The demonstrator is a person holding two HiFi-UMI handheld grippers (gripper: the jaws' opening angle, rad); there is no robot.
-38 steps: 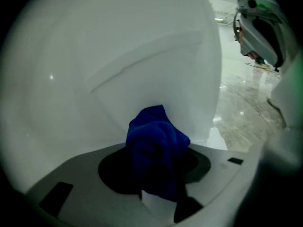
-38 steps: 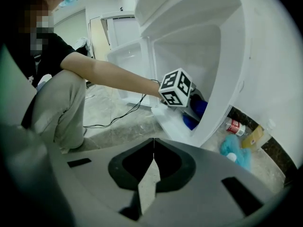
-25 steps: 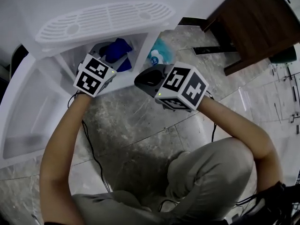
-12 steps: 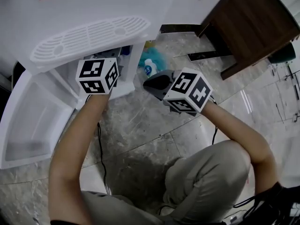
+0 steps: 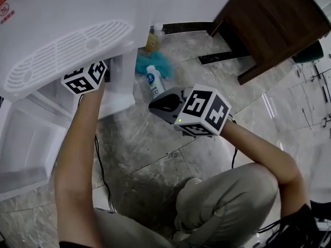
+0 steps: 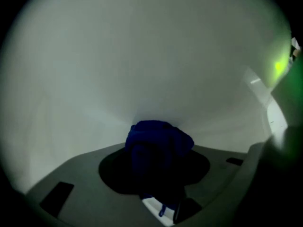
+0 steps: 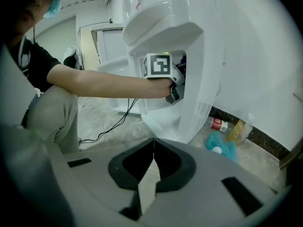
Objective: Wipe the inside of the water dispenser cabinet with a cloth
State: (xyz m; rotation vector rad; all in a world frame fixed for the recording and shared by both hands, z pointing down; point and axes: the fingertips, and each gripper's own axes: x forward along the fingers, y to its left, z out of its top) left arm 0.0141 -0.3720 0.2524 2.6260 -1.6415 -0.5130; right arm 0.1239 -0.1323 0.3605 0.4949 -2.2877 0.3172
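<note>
Grey jaws of the right gripper [image 7: 153,148] are pressed fully together with nothing between them. This gripper hangs outside the water dispenser cabinet [image 5: 121,84], a little in front of its open side, and takes no part in the work at this moment.

Further in, the left gripper [image 6: 158,178] reaches inside the cabinet, below the white drip grille [image 5: 67,56]. I judge that the wiping step itself is in hand. Its jaws have just been closing a little. They stand partly apart only because the blue cloth [image 6: 158,141] fills the gap, and the pads press on the bundle from both sides.

The cloth sticks out past the jaw tips as a round bunch. It points at the pale inner wall [image 6: 142,56] of the cabinet, which rises close behind it. Whether the cloth touches this wall I cannot tell.

The next move probably calls for a firm hold on the cloth, so it does not slip out. It also calls for pressing the free bunch flat against the wall and drawing it across in strokes, without knocking the gripper body on the cabinet edge.
</note>
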